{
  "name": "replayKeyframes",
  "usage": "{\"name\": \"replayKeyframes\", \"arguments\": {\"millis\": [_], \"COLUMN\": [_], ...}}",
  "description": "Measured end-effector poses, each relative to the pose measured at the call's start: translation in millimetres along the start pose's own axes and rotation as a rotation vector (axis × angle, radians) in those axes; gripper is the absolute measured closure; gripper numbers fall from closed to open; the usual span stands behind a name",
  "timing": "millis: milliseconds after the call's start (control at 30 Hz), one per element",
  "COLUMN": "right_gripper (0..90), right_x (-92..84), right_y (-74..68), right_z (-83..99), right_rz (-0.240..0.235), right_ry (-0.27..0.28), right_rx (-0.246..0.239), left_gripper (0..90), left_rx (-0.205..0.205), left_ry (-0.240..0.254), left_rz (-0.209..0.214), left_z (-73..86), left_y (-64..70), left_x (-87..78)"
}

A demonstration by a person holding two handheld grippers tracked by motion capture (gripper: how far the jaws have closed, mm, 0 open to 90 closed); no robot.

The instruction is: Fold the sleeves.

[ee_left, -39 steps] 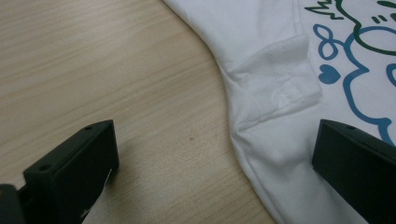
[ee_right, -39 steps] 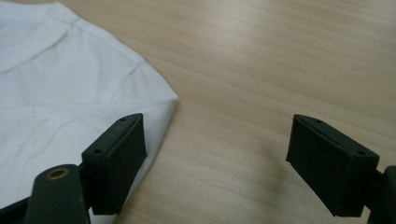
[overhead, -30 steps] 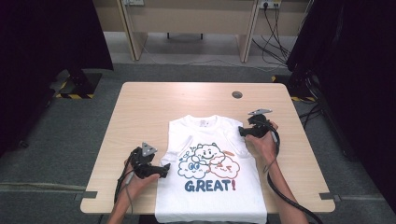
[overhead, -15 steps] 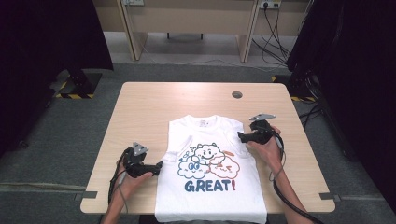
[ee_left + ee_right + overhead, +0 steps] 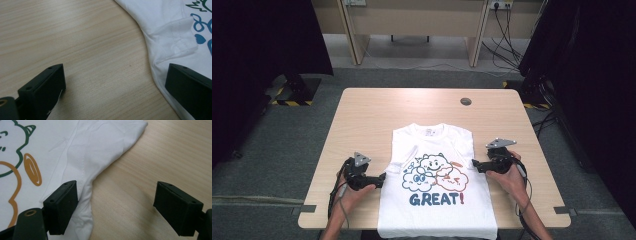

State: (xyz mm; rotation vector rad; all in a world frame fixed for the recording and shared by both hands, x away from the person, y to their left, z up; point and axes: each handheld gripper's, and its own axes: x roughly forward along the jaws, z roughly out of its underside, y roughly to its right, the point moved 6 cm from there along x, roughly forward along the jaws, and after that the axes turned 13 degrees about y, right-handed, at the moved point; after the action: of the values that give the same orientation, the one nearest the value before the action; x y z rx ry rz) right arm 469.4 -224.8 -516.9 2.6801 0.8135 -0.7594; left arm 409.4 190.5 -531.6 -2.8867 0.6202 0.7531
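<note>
A white T-shirt point(image 5: 432, 140) with a cartoon print and the word GREAT! lies flat on the wooden table point(image 5: 367, 120), collar away from me, hem at the near edge. My left gripper point(image 5: 382, 180) rests low at the shirt's left side, open. In the left gripper view the left gripper point(image 5: 115, 75) straddles bare wood, one jaw over the shirt point(image 5: 165, 22) edge below the sleeve. My right gripper point(image 5: 475, 165) stands open at the shirt's right edge. In the right gripper view the right gripper point(image 5: 116, 192) has one jaw over the cloth point(image 5: 100, 145) under the sleeve and the other over wood.
A round cable hole point(image 5: 466, 101) sits in the far right of the tabletop. Bare wood runs on both sides of the shirt and behind the collar. Dark curtains flank the table, and light desks point(image 5: 412, 20) with cables stand beyond it.
My right gripper has slid toward me along the shirt's right edge, from beside the sleeve to level with the print. The left gripper has stayed put.
</note>
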Motion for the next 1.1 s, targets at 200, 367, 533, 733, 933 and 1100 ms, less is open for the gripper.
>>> {"name": "replayKeyframes", "arguments": {"millis": [200, 367, 533, 733, 933, 1100], "right_gripper": [19.1, 19.0, 19.2, 19.4, 19.7, 21.0], "right_x": [-16.4, -26.4, -30.1, -33.6, -36.0, -45.6], "right_y": [-6.4, -0.9, 6.8, 4.3, 1.6, -1.5], "right_z": [-0.3, 15.2, 22.2, 20.1, 24.9, 22.6], "right_rz": [0.011, 0.033, 0.054, 0.056, 0.053, 0.020], "right_ry": [0.016, 0.003, 0.015, 0.025, 0.013, 0.051], "right_rx": [-0.046, -0.028, -0.001, -0.005, -0.028, -0.019], "left_gripper": [2.0, 1.9, 1.8, 0.3, 0.3, 0.2], "left_rx": [0.000, -0.001, -0.001, -0.004, -0.004, -0.004], "left_ry": [0.000, 0.000, -0.001, -0.005, -0.005, -0.006], "left_rz": [-0.001, -0.001, -0.002, -0.008, -0.008, -0.008], "left_z": [0.0, 0.0, 0.0, 0.1, 0.1, 0.1], "left_y": [0.0, -0.1, -0.1, -0.5, -0.5, -0.6], "left_x": [0.0, 0.1, 0.1, 0.7, 0.7, 0.7]}}
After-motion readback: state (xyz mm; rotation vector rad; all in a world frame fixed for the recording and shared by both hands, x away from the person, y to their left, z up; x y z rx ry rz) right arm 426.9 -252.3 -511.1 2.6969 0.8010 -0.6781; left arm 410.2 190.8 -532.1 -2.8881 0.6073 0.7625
